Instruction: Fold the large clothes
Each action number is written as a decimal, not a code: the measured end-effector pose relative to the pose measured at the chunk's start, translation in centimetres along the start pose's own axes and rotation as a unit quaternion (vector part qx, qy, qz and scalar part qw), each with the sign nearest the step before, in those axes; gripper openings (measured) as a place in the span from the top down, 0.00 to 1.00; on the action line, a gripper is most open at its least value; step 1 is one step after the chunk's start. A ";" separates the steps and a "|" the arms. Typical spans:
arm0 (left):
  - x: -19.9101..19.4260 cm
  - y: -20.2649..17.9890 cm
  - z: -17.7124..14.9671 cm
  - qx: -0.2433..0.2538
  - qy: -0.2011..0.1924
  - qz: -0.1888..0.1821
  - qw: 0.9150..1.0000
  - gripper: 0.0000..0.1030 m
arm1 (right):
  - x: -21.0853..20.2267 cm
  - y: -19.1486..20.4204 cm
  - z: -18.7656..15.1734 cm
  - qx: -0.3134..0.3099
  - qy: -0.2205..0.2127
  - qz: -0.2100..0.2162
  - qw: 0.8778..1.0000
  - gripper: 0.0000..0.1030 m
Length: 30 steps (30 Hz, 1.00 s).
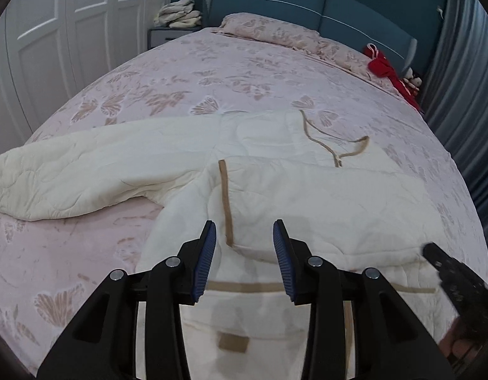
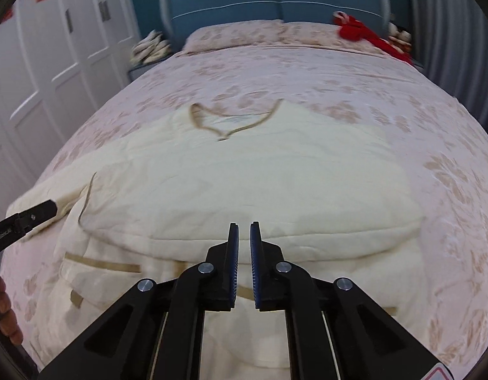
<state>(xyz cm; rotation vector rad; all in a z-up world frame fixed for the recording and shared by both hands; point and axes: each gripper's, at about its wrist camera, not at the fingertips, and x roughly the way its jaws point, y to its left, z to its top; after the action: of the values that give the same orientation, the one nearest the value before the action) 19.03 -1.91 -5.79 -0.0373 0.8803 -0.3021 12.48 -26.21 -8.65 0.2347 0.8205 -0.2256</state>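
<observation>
Cream quilted robe [image 1: 307, 196] spread on bed [image 1: 180, 72], sleeve folded across; we hover left gripper [image 1: 244, 253] jaws apart, right gripper [image 2: 243, 253] jaws together, both empty.

quilted matt cloth robe [image 1: 307, 196], woven patterned bedspread [image 1: 212, 72]

No readable text, label or number anywhere

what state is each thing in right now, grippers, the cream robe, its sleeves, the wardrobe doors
left gripper: open, nothing between its pads
right gripper: nearly shut, holding nothing
cream robe: lying on the bed, partly folded
one sleeve: spread out flat to the side
other sleeve: folded across the body
wardrobe doors: closed
</observation>
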 end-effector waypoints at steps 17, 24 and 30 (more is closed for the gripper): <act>6.6 -4.0 -1.8 0.071 0.052 0.022 0.996 0.55 | 7.3 3.3 -2.9 -0.017 0.075 0.012 0.997 0.95; 6.9 -3.3 -2.5 0.055 0.056 0.020 0.997 0.55 | 7.6 3.2 -3.3 -0.014 0.074 0.014 0.997 0.95; 3.6 -0.5 -2.2 0.011 0.032 0.019 0.999 0.55 | 8.0 3.4 -3.2 -0.019 0.075 0.008 0.997 0.96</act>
<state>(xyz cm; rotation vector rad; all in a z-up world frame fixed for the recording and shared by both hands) 19.38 -3.17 -9.79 0.0104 0.9401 -0.2794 16.54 -22.95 -16.28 0.2247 0.9709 -0.1784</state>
